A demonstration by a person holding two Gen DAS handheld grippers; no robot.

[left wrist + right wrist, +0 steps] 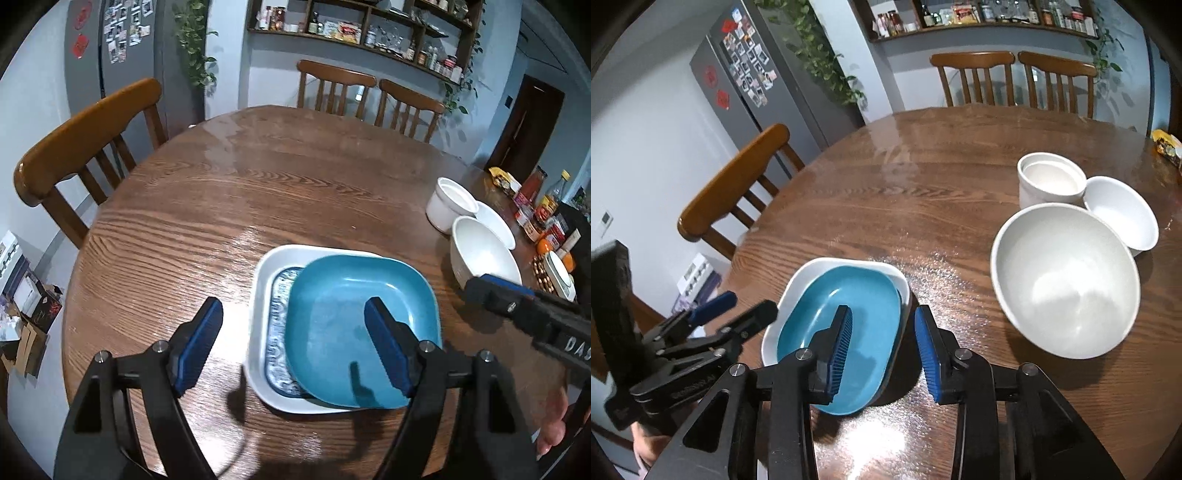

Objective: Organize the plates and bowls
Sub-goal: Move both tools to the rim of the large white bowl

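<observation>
On the surface (221, 192), near its near edge, a stack of square plates (354, 332) sits: the top plate (846, 332) lies in a patterned plate (277, 332), which lies in the largest plate (258, 295) at the bottom. To the right, well apart from the stack, three bowls cluster: a large bowl (1067, 280) nearest, a small bowl (1123, 214) just beyond it to the right, and a straight-walled bowl (1049, 181) farthest. Chairs (85, 147) stand at the left and far sides.

Glossy wood-grain table (207, 206), smooth teal plate (354, 314)
</observation>
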